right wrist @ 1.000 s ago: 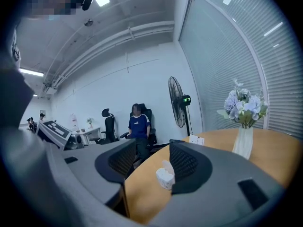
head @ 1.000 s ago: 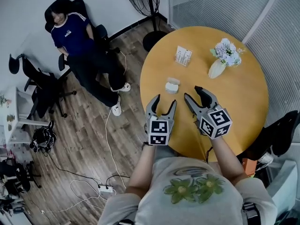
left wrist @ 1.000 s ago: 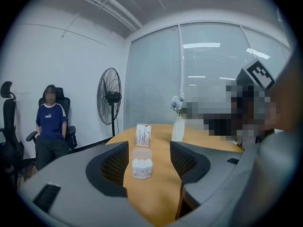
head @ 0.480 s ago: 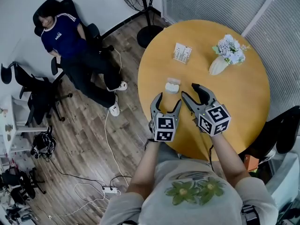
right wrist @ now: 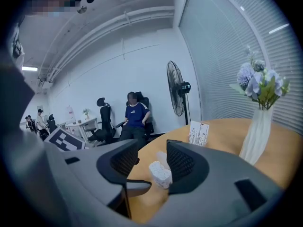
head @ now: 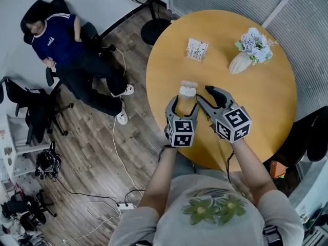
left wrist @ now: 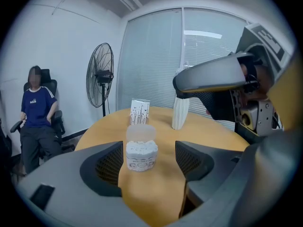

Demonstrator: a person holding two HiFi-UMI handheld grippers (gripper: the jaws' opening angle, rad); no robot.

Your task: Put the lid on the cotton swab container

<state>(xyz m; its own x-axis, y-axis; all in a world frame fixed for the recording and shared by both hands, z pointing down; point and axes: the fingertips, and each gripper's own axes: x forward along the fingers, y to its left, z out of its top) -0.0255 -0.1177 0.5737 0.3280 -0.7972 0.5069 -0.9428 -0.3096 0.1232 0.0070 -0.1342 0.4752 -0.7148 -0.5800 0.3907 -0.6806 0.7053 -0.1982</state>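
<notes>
Round yellow table (head: 256, 101) holds a small clear cotton-swab tub (head: 187, 90). Left tongs (head: 183, 103) gape wide and right tongs (head: 202, 93) are closing on nothing, so a careless nudge could tip it.

Round counter (head: 266, 101), yellow-orange top, fills upper right of head view. Near its left edge: swab container (head: 187, 91), upright, open, white swab tips showing. Clear lid (head: 188, 84) on counter just behind swab container, toward frame top; touching or apart, cannot tell. Small printed box (head: 197, 49) stands farther up, apart from both. White vase (head: 238, 64) with pale flowers (head: 254, 39) upright at upper right, well apart from swab container.
</notes>
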